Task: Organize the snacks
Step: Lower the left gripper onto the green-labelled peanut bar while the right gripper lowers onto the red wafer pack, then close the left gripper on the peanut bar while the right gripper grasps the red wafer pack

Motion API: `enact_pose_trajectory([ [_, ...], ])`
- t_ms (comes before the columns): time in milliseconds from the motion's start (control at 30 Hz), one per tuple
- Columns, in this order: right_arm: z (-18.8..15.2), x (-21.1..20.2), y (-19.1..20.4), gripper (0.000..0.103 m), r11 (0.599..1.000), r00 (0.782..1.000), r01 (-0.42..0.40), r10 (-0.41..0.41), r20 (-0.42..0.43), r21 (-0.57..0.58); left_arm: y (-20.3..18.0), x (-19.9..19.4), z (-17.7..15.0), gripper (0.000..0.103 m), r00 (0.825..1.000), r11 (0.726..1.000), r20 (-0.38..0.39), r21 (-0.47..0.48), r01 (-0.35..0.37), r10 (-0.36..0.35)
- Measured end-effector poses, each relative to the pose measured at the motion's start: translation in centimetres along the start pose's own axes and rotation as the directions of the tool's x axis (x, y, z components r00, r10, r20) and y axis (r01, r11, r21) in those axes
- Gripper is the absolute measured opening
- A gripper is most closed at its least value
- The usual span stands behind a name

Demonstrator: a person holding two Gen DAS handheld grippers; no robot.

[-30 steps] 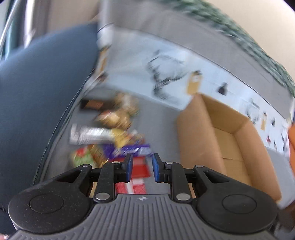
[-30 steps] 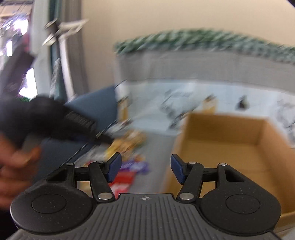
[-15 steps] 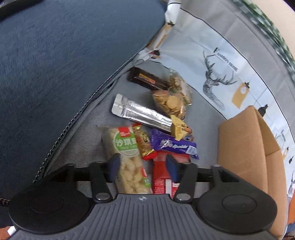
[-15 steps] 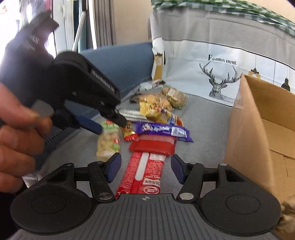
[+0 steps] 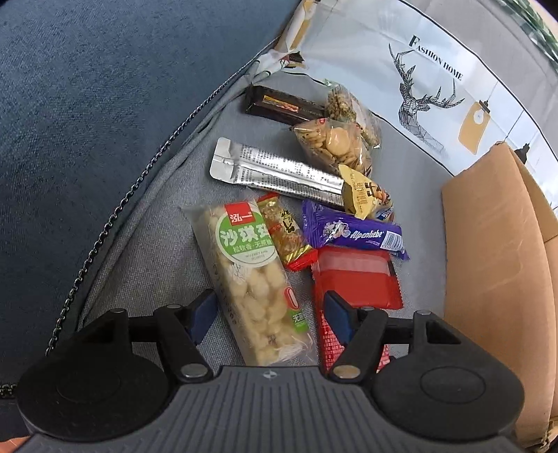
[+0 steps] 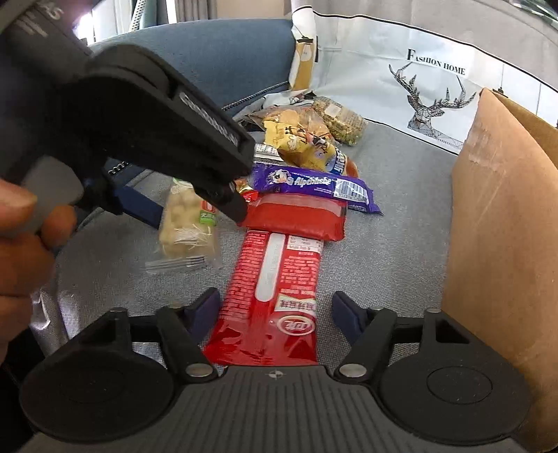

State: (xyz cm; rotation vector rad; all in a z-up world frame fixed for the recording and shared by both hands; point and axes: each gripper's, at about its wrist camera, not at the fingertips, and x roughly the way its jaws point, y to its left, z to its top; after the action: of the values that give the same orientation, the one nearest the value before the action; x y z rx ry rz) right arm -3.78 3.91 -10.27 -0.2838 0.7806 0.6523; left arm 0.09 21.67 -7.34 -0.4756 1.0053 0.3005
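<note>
Left gripper (image 5: 266, 312) opening, astride the puffed-rice bar (image 5: 251, 275) on the grey cushion (image 5: 153, 209) — light, crumbly; pinch mid-length. Right gripper (image 6: 275, 310) closing around long red packet (image 6: 275, 289) — slippery film.

Grey woven fabric seat surface (image 5: 167, 195) is filling the fgd in both views. Dark blue upholstered cushion (image 5: 87, 87) w/ a thin dark beaded chain edging (image 5: 104, 237) is running along its left side. Behind, a white printed cloth w/ black geometric deer head & "Fashion Home" lettering (image 6: 432, 87) is hanging upright at the back, a grey band above it. Top left of right-wrist view, bright daylight is coming thru a window area (image 6: 104, 17); detail there is blown out.
</note>
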Motion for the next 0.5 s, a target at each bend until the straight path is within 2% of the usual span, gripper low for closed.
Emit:
enact_pose_trajectory([
  [33,-0.1,-0.1,0.1,0.054,1.0,1.0,0.003,-0.003,0.002,-0.01,0.0,0.0,0.0,0.069,1.0,1.0,0.0,0.002,-0.001,0.001],
  [100,-0.1,-0.3,0.1,0.052,1.0,1.0,0.0,0.0,0.001,-0.018,0.0,-0.2,-0.1,0.053,1.0,1.0,0.004,0.004,-0.002,0.002],
  [200,-0.2,-1.1,0.2,0.05,1.0,1.0,0.001,-0.001,-0.003,-0.019,0.6,-0.5,-0.1,0.046,1.0,0.999,0.005,-0.018,0.029,-0.029],
  [300,-0.3,-2.1,0.4,0.05,1.0,1.0,0.005,-0.005,0.0,-0.022,0.7,-1.2,-0.2,0.045,0.997,0.997,0.001,-0.011,0.082,-0.082],
  [400,-0.3,-2.5,0.6,0.05,1.0,1.0,0.013,-0.013,-0.02,-0.023,0.6,-1.0,-0.5,0.042,0.988,0.99,-0.047,-0.007,0.144,-0.144],
  [500,-0.5,-1.9,0.4,0.052,1.0,0.998,0.023,-0.024,-0.056,-0.006,0.7,-0.5,-0.6,0.042,0.985,0.988,-0.08,-0.016,0.155,-0.155],
])
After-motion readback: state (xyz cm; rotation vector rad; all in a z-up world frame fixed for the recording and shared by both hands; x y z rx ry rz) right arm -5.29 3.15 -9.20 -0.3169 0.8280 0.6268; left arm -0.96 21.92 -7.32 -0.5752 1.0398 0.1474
